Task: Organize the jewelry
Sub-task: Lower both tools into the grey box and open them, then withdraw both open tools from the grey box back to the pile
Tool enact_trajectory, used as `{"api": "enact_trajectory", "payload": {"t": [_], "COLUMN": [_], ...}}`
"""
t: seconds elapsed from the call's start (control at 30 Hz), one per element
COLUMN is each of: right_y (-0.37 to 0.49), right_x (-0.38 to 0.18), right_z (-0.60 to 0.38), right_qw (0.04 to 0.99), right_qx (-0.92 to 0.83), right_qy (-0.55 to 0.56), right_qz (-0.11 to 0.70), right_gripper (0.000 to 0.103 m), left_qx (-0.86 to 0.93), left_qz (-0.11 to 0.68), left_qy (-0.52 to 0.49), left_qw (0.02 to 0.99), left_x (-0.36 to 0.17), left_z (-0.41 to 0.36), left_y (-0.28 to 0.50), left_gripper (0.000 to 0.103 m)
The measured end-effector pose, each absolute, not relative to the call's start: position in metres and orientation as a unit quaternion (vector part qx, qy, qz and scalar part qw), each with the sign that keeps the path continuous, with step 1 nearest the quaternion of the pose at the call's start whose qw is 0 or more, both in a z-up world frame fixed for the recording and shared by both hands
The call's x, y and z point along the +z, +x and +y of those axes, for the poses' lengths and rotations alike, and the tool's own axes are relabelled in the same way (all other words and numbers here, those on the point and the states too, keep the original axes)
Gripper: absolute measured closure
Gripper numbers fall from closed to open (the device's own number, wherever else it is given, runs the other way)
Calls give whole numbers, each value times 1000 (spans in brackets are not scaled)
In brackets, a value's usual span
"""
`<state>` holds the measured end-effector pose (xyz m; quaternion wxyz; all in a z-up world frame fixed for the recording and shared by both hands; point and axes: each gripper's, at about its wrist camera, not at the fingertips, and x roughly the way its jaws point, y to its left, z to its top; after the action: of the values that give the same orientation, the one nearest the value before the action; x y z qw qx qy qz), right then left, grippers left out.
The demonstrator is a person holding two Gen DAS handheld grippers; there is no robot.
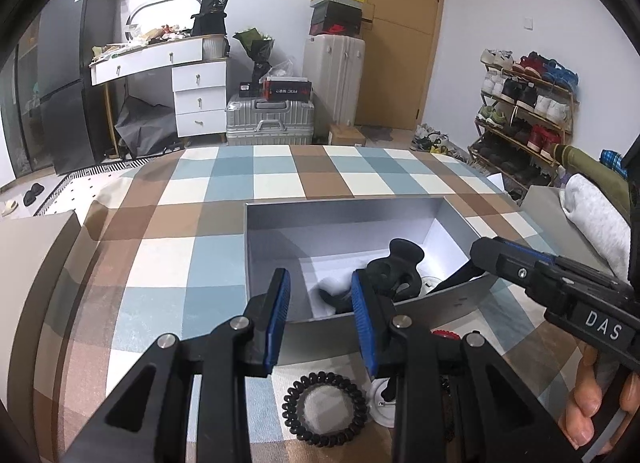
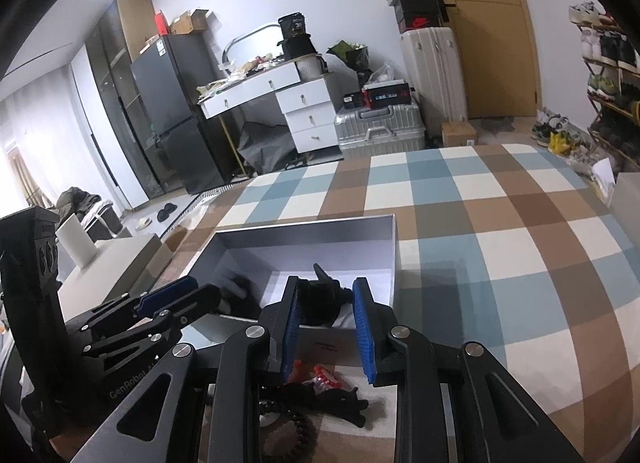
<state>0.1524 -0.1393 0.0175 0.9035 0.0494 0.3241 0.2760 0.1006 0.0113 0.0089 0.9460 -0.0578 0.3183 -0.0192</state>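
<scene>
An open grey box [image 1: 344, 203] [image 2: 304, 223] stands on the checked tablecloth. A black hair clip [image 1: 396, 267] [image 2: 320, 299] lies inside it on white lining, beside another dark piece [image 1: 332, 299]. My right gripper [image 2: 326, 315] [image 1: 460, 269] reaches over the box's near right corner. The clip sits just past its fingertips and its blue pads do not press on it, so it is open. My left gripper [image 1: 320, 303] [image 2: 206, 291] hovers at the box's front wall, open and holding nothing. A black spiral hair tie [image 1: 324, 409], a red piece [image 1: 444, 334] [image 2: 324, 375] and black beads [image 2: 296, 423] lie before the box.
A grey flat surface [image 1: 36, 243] [image 2: 112, 263] borders the table on the left, with a white cylinder [image 2: 76, 243] on it. A grey cushion [image 1: 592, 219] is at the right. A person's hand [image 1: 588, 403] grips the right tool. Checked cloth [image 2: 520, 263] stretches beyond and right of the box.
</scene>
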Motion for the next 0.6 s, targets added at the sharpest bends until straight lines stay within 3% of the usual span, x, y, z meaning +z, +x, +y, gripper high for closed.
{"api": "enact_trajectory", "payload": {"t": [0.1, 0.17, 0.27, 0.3, 0.33, 0.4, 0.47, 0.6], "right_y": [151, 150, 145, 144, 142, 139, 134, 125], "right_x": [19, 20, 22, 22, 22, 23, 24, 23], "right_z": [-141, -143, -149, -151, -153, -157, -161, -165], "right_qw": [904, 904, 904, 903, 901, 900, 901, 896], "right_qx": [276, 277, 279, 280, 282, 283, 279, 279], "right_qy": [49, 52, 50, 48, 47, 41, 26, -5], "right_qz": [323, 321, 321, 323, 325, 328, 332, 345], "right_gripper": [68, 53, 36, 31, 24, 14, 4, 1], "left_qx": [-17, -20, -30, -20, -11, -7, 0, 2], "left_qz": [320, 317, 305, 299, 292, 273, 270, 283], "left_qy": [-65, -73, -84, -80, -76, -71, -76, -90], "left_qw": [945, 945, 948, 951, 953, 959, 960, 955], "left_x": [9, 11, 15, 16, 18, 21, 20, 11], "left_z": [13, 16, 17, 17, 17, 18, 22, 30], "left_y": [100, 98, 89, 85, 81, 71, 65, 61], "left_gripper": [72, 61, 37, 22, 17, 16, 5, 1]}}
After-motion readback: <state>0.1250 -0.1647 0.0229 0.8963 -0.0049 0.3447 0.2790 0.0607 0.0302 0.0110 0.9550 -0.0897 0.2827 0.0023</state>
